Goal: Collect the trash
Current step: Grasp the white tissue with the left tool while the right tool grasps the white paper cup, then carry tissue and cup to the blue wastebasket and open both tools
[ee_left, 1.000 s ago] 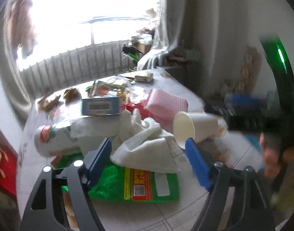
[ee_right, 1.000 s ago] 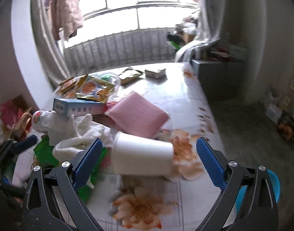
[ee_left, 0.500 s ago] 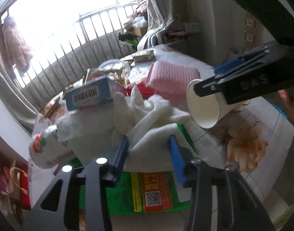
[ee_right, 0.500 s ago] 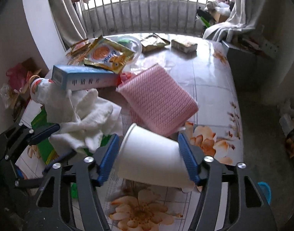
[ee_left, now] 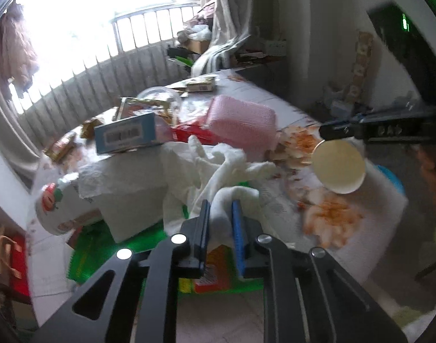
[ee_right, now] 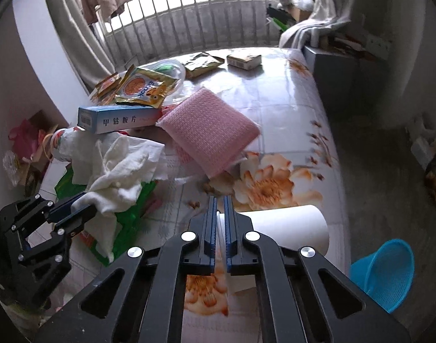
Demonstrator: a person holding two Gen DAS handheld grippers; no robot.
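Left gripper (ee_left: 221, 208) just closing, pinching white crumpled tissue (ee_left: 218, 168); right gripper (ee_right: 220, 204) clamped on paper cup (ee_right: 289, 228) rim, at 3 o'clock.

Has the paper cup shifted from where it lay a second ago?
Yes. The paper cup, pinched by its rim in the right claw, now hangs past the table edge toward the blue bin, away from the pink pad.

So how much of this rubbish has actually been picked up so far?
Hardly any looks cleared. In hand: the right gripper has just closed its jaws on the wall of a paper cup, and the left gripper has just been closing on crumpled white tissue, now pinched. Left on the table: the pink pad, blue box, snack wrappers and green bag.
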